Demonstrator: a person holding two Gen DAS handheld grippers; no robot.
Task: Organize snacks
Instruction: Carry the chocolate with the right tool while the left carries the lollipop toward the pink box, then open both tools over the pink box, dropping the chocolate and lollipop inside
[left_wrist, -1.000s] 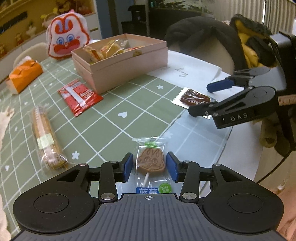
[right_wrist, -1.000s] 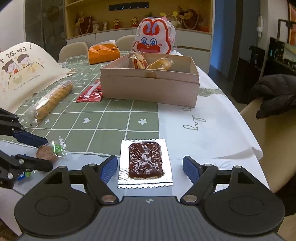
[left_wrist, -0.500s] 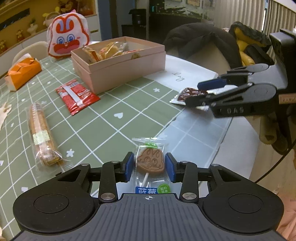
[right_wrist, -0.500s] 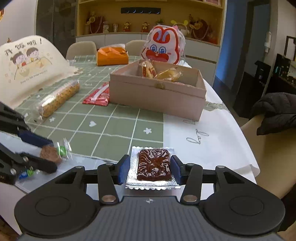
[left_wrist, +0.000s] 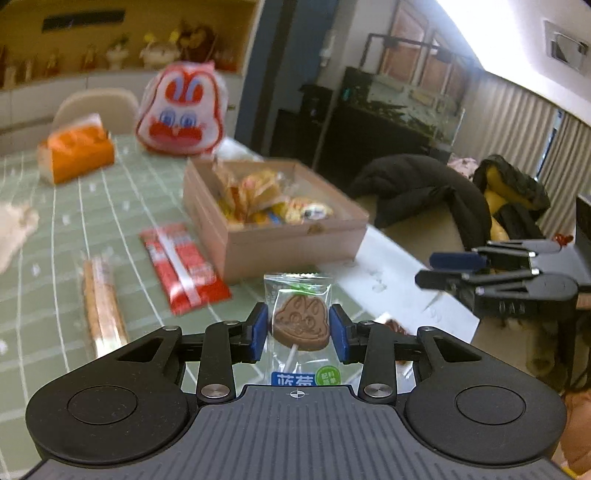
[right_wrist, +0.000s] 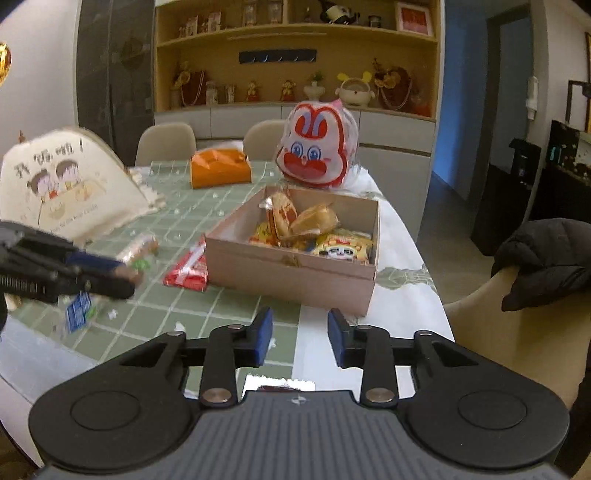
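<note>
A chocolate lollipop (left_wrist: 301, 321) in a clear wrapper is lifted off the table, and my left gripper (left_wrist: 298, 326) is shut on it with its jaws still closing. From the right wrist view that gripper (right_wrist: 110, 275) shows blurred at the left, wrapper hanging. My right gripper (right_wrist: 300, 334) hovers above the table edge, jaws closing with nothing between the pads. The foil chocolate packet (right_wrist: 280, 386) shows only as a sliver below the fingers. The open cardboard box (right_wrist: 288, 273) with several snacks stands ahead.
A red sachet (left_wrist: 181, 266) and a long biscuit roll (left_wrist: 101, 306) lie left of the box. A rabbit-face bag (right_wrist: 314, 147) and an orange tissue pack (right_wrist: 219, 170) sit at the back. A printed cloth cover (right_wrist: 70, 184) stands left. A chair with a black coat (right_wrist: 546, 258) is at the right.
Both grippers have risen. The left one lifted the lollipop off the table and rolled. The right jaws narrowed around the chocolate packet, which has dropped out from between the pads.
</note>
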